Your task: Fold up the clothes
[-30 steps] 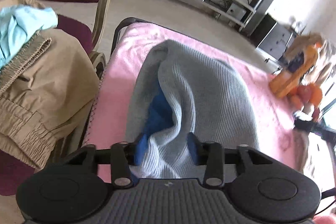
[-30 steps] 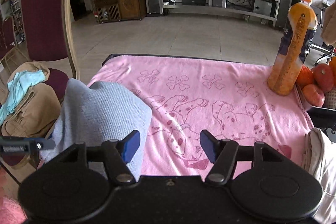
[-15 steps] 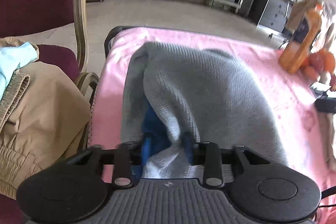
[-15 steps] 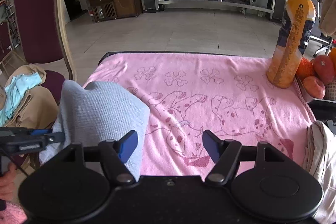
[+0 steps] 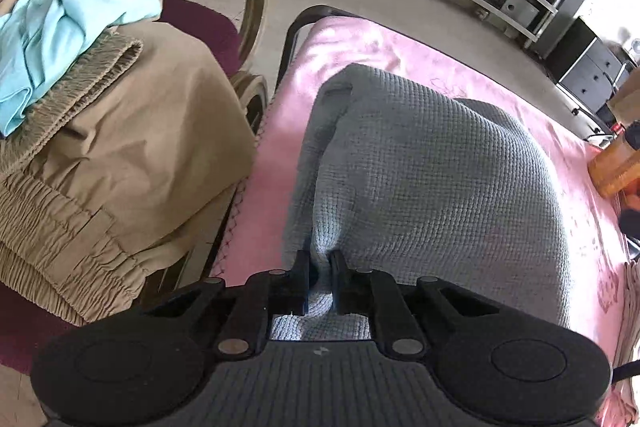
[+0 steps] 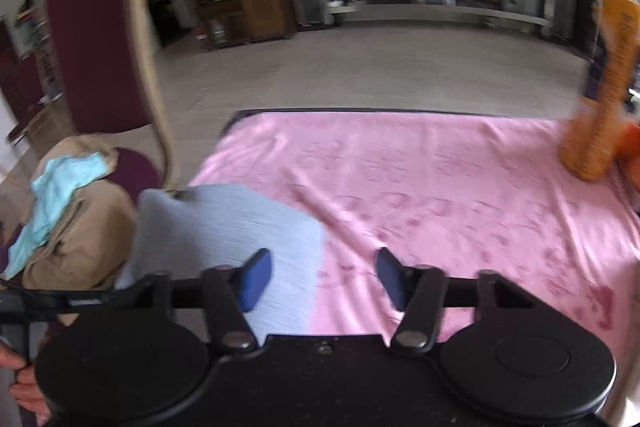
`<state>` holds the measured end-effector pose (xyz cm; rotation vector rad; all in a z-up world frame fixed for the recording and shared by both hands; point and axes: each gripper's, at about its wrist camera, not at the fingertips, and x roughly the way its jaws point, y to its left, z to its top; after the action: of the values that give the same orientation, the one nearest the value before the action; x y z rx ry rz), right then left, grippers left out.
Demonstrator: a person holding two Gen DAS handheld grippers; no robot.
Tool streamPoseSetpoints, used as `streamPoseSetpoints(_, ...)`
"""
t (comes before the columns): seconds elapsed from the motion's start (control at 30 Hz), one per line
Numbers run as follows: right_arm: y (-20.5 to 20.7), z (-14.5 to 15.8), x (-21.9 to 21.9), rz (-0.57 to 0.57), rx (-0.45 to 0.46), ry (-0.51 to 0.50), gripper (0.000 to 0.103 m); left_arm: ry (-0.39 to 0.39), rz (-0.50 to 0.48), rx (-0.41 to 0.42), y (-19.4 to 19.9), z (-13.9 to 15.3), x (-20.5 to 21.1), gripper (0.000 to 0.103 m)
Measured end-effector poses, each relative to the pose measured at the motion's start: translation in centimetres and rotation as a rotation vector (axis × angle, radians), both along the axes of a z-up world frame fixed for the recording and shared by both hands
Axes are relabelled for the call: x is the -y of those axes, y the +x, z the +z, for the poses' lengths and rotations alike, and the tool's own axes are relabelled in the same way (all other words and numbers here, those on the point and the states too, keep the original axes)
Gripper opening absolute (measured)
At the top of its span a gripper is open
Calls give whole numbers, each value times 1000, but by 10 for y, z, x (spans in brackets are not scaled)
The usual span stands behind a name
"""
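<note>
A grey knit garment [image 5: 420,167] lies bunched on the left part of the pink towel [image 5: 272,167] that covers the table. My left gripper [image 5: 320,267] is shut on a fold at the garment's near edge, with the cloth pinched between its pads. In the right wrist view the same garment [image 6: 224,223] shows as a grey slab at the lower left. My right gripper [image 6: 323,277] hovers over its right edge with its jaws closing. The edge and the pink towel [image 6: 440,187] lie below the gap, and the pads press on nothing.
A maroon chair [image 6: 100,27] to the left of the table holds tan trousers [image 5: 132,131] and a light blue garment [image 5: 60,27]. An orange bottle [image 6: 600,99] and fruit stand at the table's right side. A person's hand [image 6: 20,387] shows at the lower left.
The left jaws have closed onto the grey fold, hiding their blue pads, and the gripper has dropped closer to the cloth. The right jaws have narrowed, and that view is now blurred.
</note>
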<state>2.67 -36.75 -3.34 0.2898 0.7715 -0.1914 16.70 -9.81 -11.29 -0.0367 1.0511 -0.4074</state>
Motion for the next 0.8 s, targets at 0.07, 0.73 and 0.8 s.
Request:
streamPoseSetpoints(0.07,11,3,-13,59,6,8,37,-16,5,-12,2,-1,-3,10)
streamPoseSetpoints(0.73,86,-38,-26,12,-205,-63,43,-96,37,24,-15,27,-28,25)
streamPoseSetpoints(0.8,66,-19,-17,16,-156,-32,49,-139,5,98,-23,46,-29,25)
